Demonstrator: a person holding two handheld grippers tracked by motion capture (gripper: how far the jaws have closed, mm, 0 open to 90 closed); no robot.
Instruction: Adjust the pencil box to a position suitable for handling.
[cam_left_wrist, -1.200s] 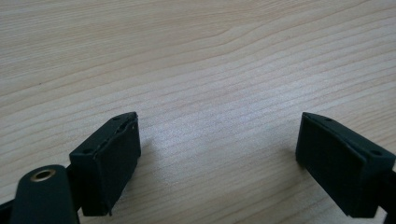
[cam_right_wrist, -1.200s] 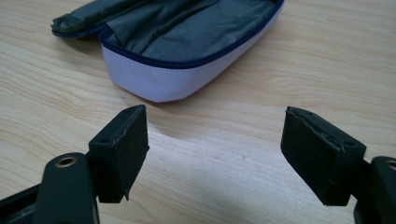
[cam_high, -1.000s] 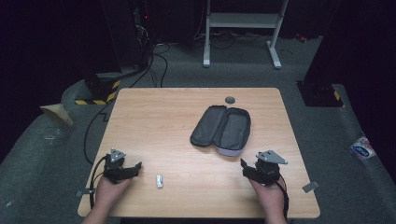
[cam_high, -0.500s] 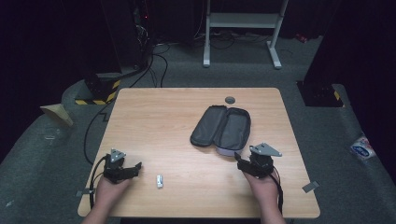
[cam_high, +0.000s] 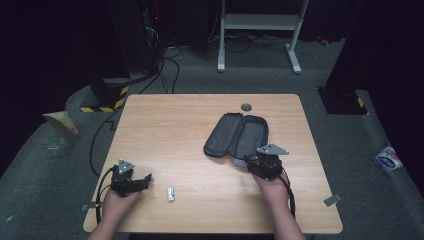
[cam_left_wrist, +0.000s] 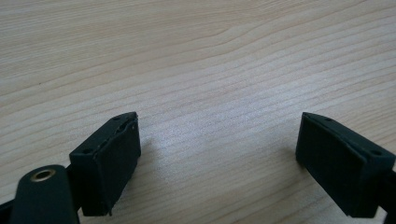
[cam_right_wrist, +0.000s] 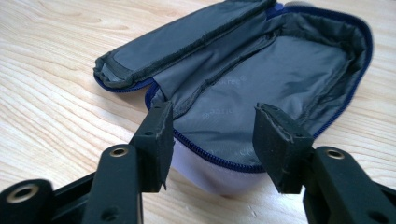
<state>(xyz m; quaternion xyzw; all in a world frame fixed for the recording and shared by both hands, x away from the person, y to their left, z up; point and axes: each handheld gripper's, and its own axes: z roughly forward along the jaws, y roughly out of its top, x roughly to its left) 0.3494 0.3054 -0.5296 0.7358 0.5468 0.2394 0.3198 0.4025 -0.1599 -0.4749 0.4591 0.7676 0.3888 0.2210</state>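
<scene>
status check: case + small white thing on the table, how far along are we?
Done: the pouch already lies unzipped and spread open on the table. In hand: the right gripper is open, its fingers at the pouch's near rim, gripping nothing yet. Left: the small white object lies loose on the wood, outside the pouch, and the left gripper is open over bare table beside it.

A dark grey fabric zip-up pouch (cam_high: 236, 136) (cam_right_wrist: 261, 79) lies unzipped and spread open, flat on the pale wooden counter (cam_high: 185, 125) right of centre; its long axis runs from near to far. The lining is grey, the zipper blue, the outer shell pale at its near end. A small white oblong object (cam_high: 171, 193) lies near the counter's near edge, well apart to the left.
</scene>
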